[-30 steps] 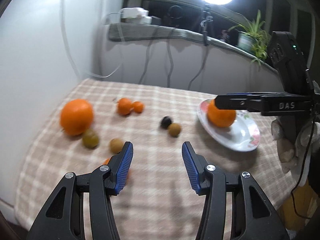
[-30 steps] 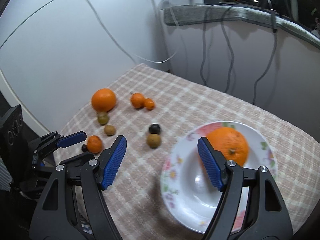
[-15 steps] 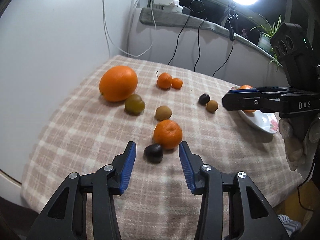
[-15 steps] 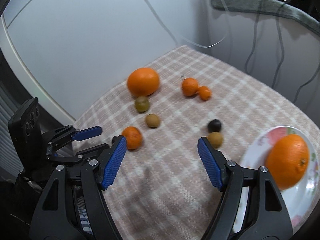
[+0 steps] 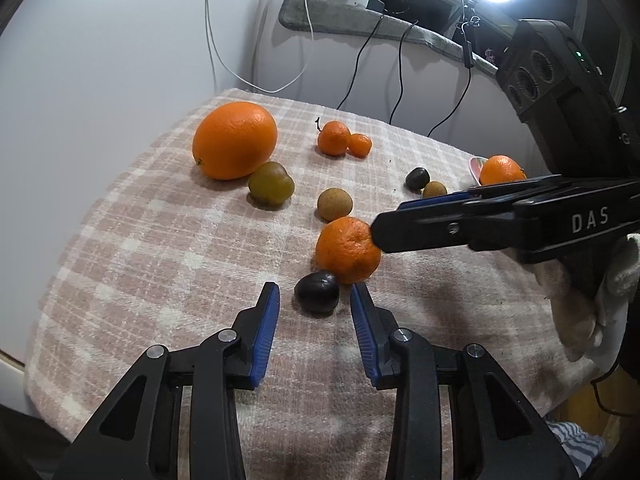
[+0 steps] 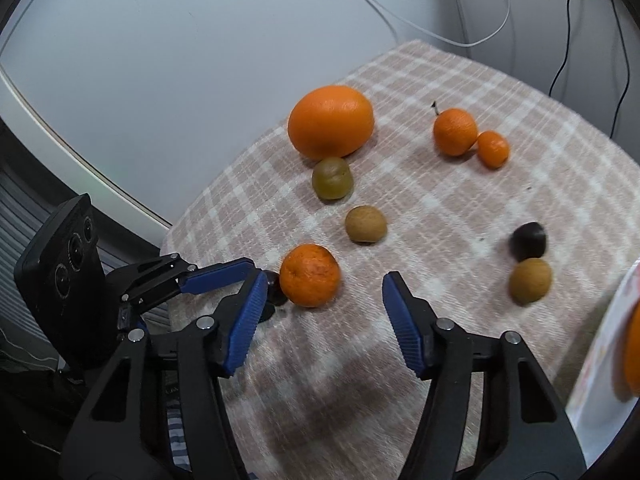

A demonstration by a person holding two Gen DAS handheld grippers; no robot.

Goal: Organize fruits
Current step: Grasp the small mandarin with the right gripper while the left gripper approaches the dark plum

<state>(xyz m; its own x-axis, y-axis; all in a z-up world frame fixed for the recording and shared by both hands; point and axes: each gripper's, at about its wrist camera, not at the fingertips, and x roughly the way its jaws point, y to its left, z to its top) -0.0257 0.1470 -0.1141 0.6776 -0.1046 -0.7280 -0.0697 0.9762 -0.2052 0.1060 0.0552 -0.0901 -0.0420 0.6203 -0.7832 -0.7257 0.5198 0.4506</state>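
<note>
- We hold the left gripper (image 5: 315,312) low at the near edge of the checked tablecloth (image 5: 160,248), fingers parted around a dark plum (image 5: 317,291) (not touching it).
- Just beyond, a mandarin (image 5: 347,249) touches the plum; our right gripper (image 6: 324,300), fingers spread wide, reaches level toward it.
- Toward the far left corner lies a large orange (image 5: 235,140).
- At the right edge, a plate (image 6: 600,344) holds another orange (image 5: 501,170).

Pink-and-white checked cloth (image 5: 160,248) covers the desk. Large orange (image 5: 234,140) at far left, round green-brown fruit (image 5: 271,183) touching it in front. Two small mandarins (image 5: 333,138) touching, farther back. Tan round fruit (image 5: 335,203) mid-cloth; medium mandarin (image 5: 347,249) in front of it, dark plum (image 5: 317,292) touching that, nearest. Floral plate (image 6: 596,360) at right holds another orange (image 5: 501,169).
</note>
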